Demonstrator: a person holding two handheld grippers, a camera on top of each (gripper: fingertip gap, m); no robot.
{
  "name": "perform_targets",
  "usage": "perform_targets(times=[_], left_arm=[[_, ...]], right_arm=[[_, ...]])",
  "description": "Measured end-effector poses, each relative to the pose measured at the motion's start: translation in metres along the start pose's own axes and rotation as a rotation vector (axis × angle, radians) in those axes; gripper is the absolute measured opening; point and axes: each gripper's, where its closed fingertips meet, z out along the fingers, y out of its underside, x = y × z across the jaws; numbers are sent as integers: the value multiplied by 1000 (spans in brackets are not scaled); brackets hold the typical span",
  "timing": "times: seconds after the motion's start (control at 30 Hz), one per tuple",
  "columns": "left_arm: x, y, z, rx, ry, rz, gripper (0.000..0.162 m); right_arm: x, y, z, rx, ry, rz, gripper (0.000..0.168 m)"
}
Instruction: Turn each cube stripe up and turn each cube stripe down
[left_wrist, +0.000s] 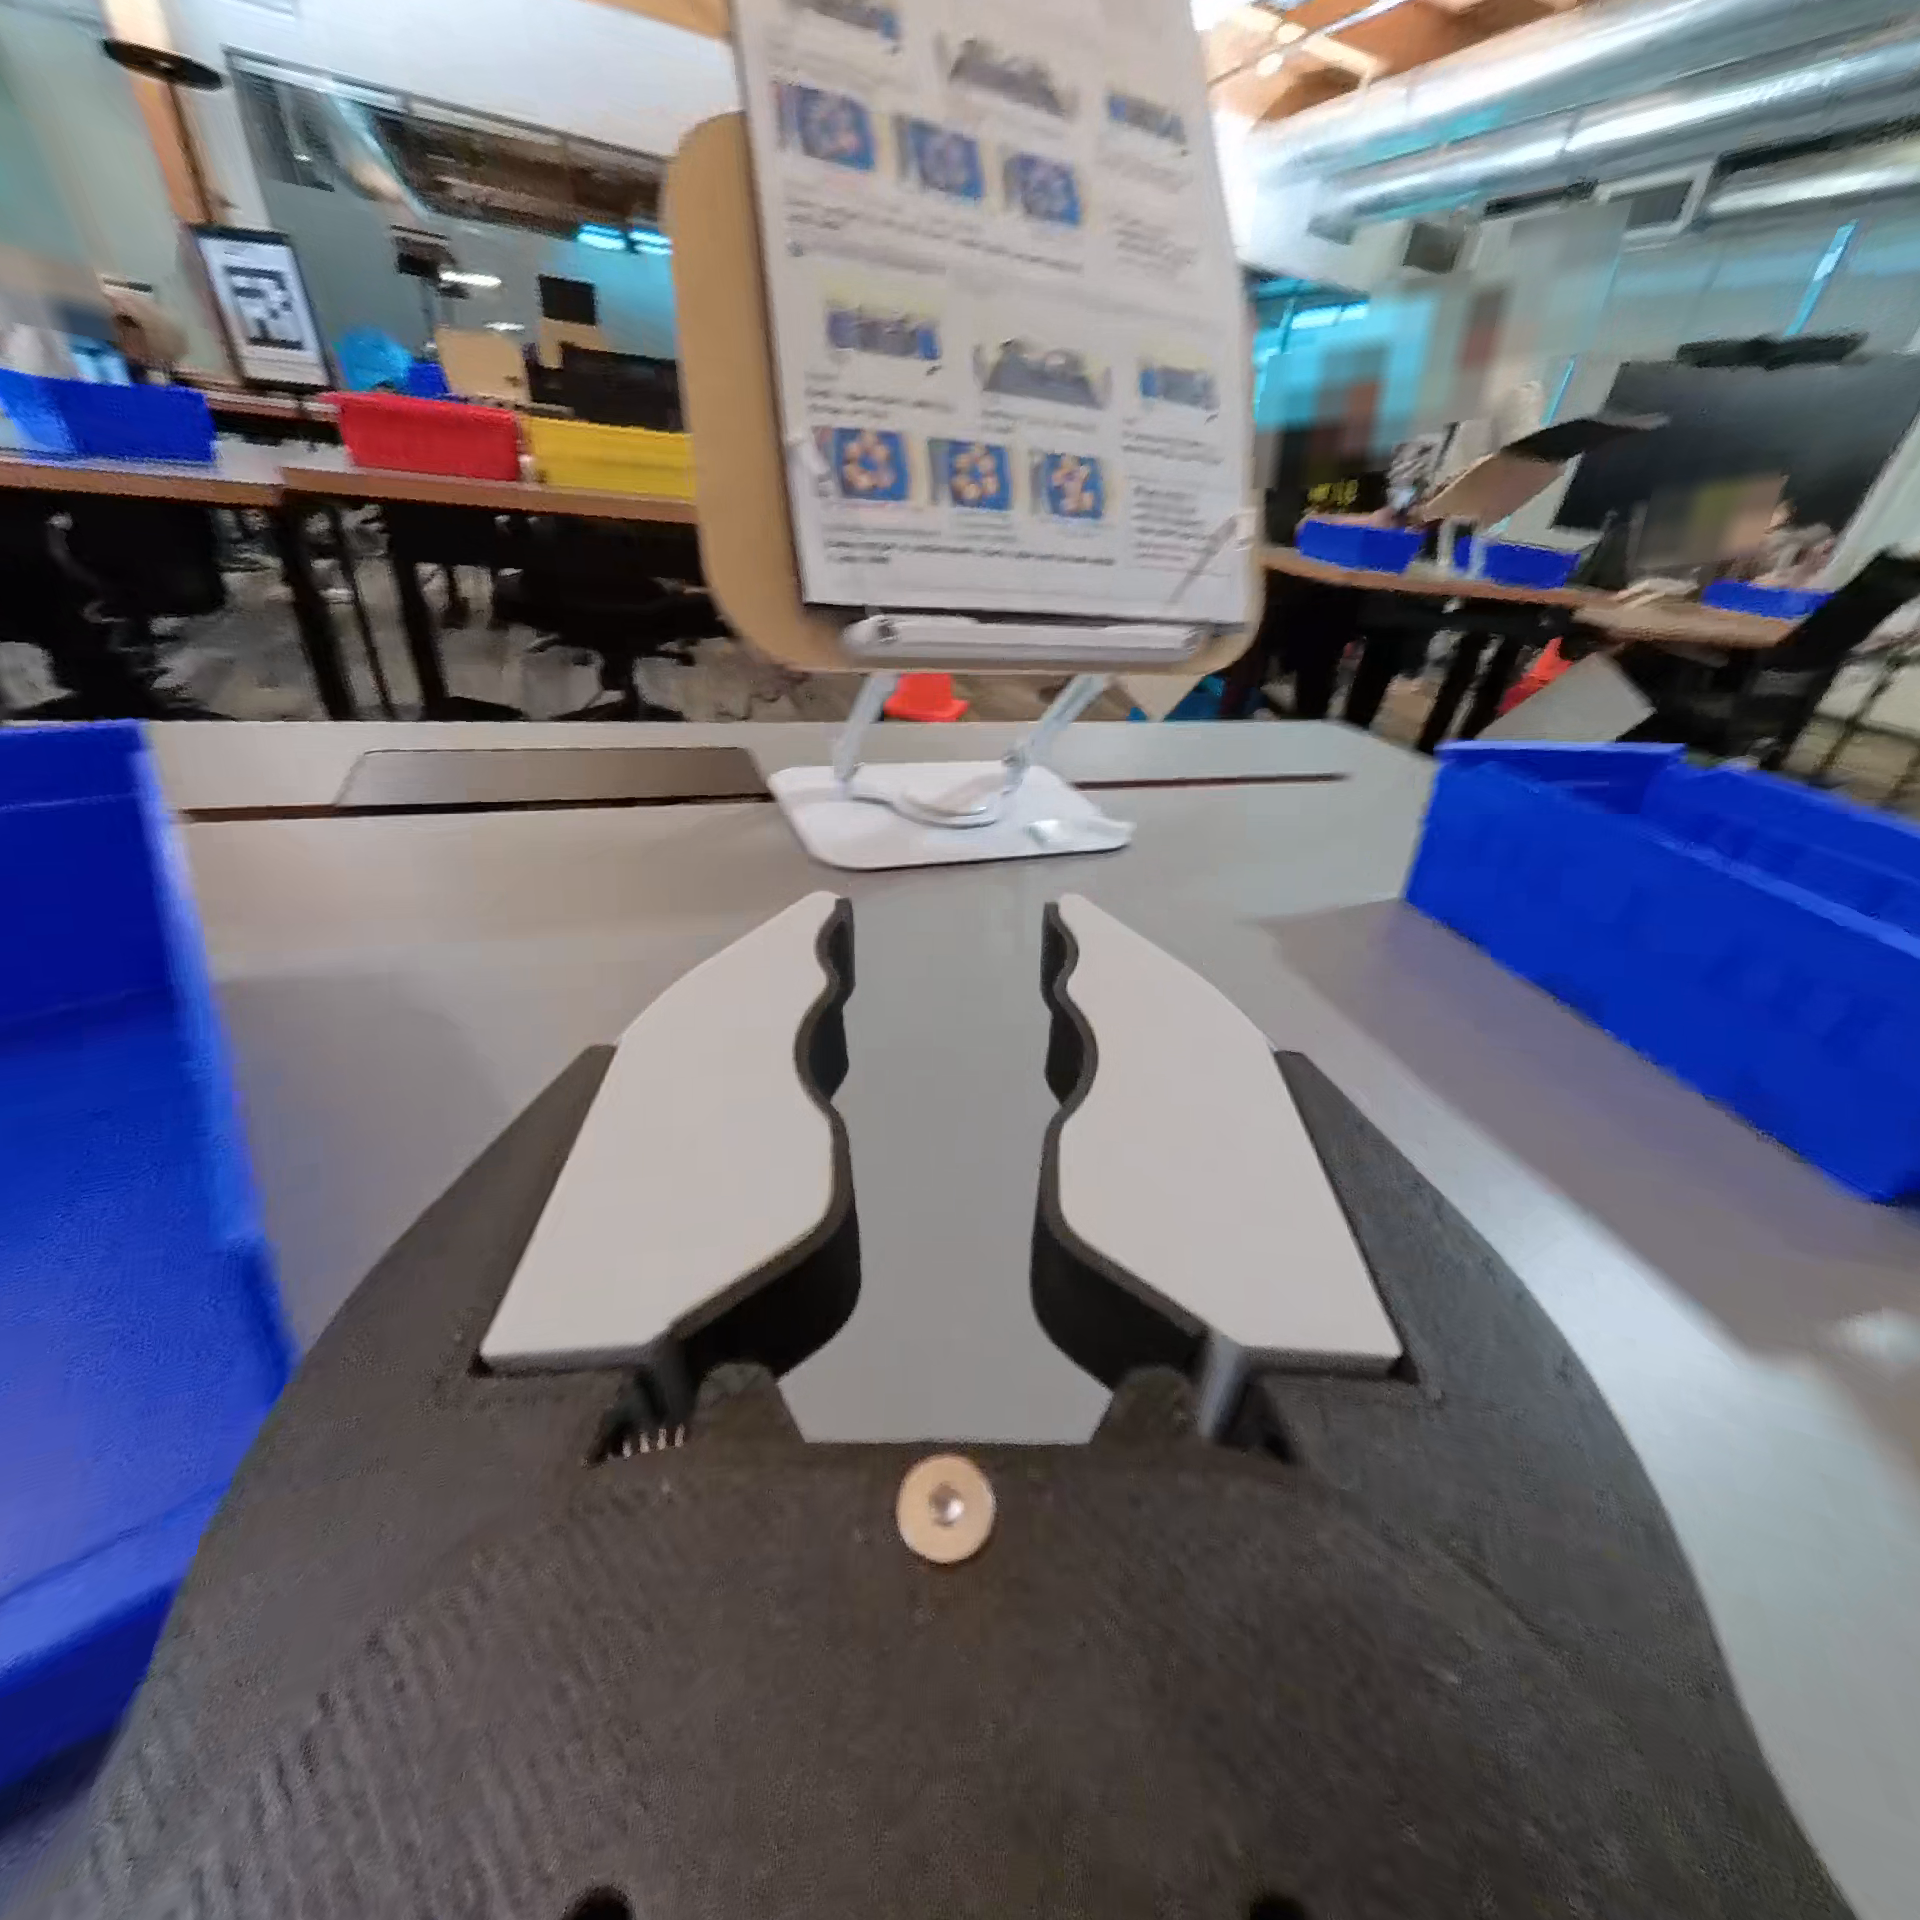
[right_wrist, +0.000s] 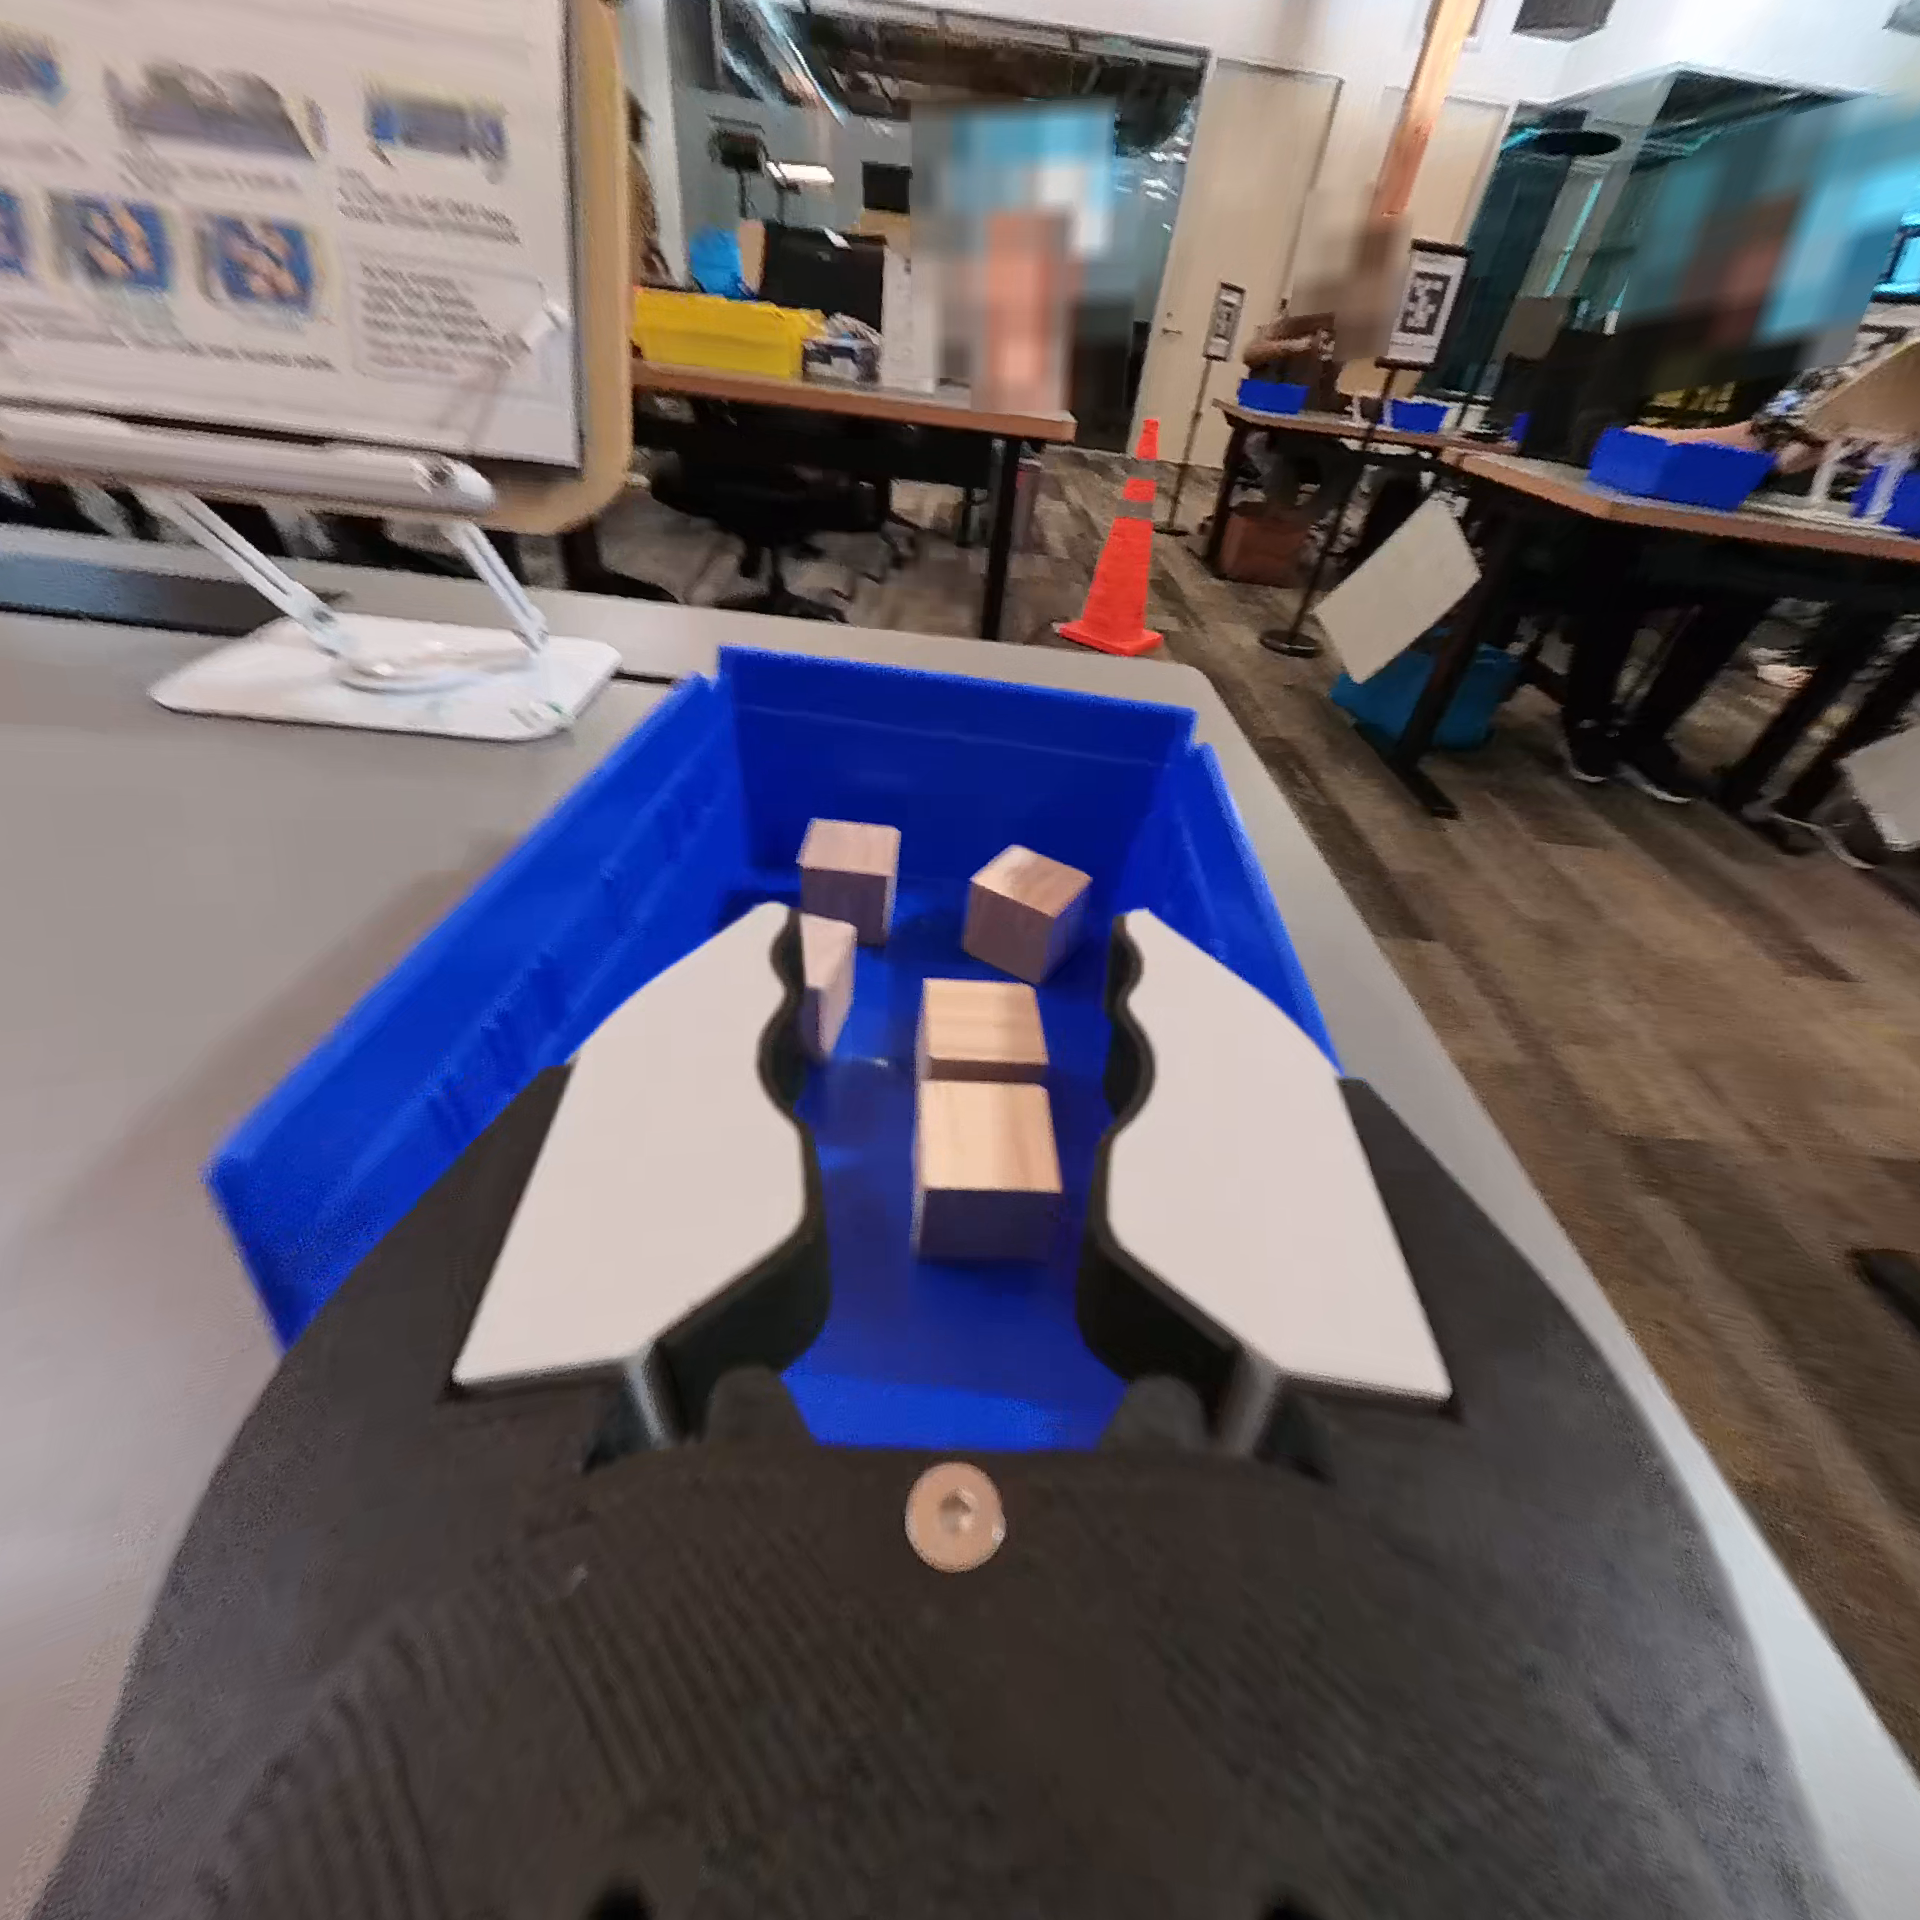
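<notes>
In the right wrist view, several plain wooden cubes lie in a blue bin (right_wrist: 582, 935). The nearest cube (right_wrist: 985, 1169) and one behind it (right_wrist: 982, 1023) sit between my fingers' lines. Two more cubes (right_wrist: 847, 873) (right_wrist: 1029, 909) lie farther back, and one (right_wrist: 826, 982) is partly hidden by my left finger. No stripe shows on them. My right gripper (right_wrist: 951, 925) is open and empty above the bin. My left gripper (left_wrist: 948, 909) is open and empty above the bare grey table (left_wrist: 416, 1039).
A paper sheet on a white stand (left_wrist: 951, 810) stands at the table's back; it also shows in the right wrist view (right_wrist: 384, 675). Blue bins flank the left gripper at left (left_wrist: 94, 1143) and right (left_wrist: 1683, 987). The table's right edge (right_wrist: 1455, 1091) drops to the floor.
</notes>
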Motion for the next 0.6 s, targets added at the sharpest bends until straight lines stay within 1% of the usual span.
perform_targets(times=[0.07,0.13,0.17,0.23,0.27,0.37,0.47,0.6], left_arm=[[-34,9,5,-48,-87,56,38],[-60,12,11,-62,-145,59,41],[-68,12,13,-62,-149,38,37],[-70,11,16,-60,-124,-7,40],[-69,10,16,-54,-126,-3,39],[-56,5,14,-30,-80,80,37],[-45,11,18,-55,-46,102,37],[-41,16,19,-82,-37,94,38]], right_arm=[[14,11,4,-38,56,-24,55],[24,18,8,-74,64,4,56],[27,20,9,-83,63,34,58],[29,20,12,-85,53,91,60],[30,20,13,-84,53,112,61],[27,17,16,-77,53,141,62],[20,21,19,-109,56,73,63],[11,22,18,-136,63,-28,62]])
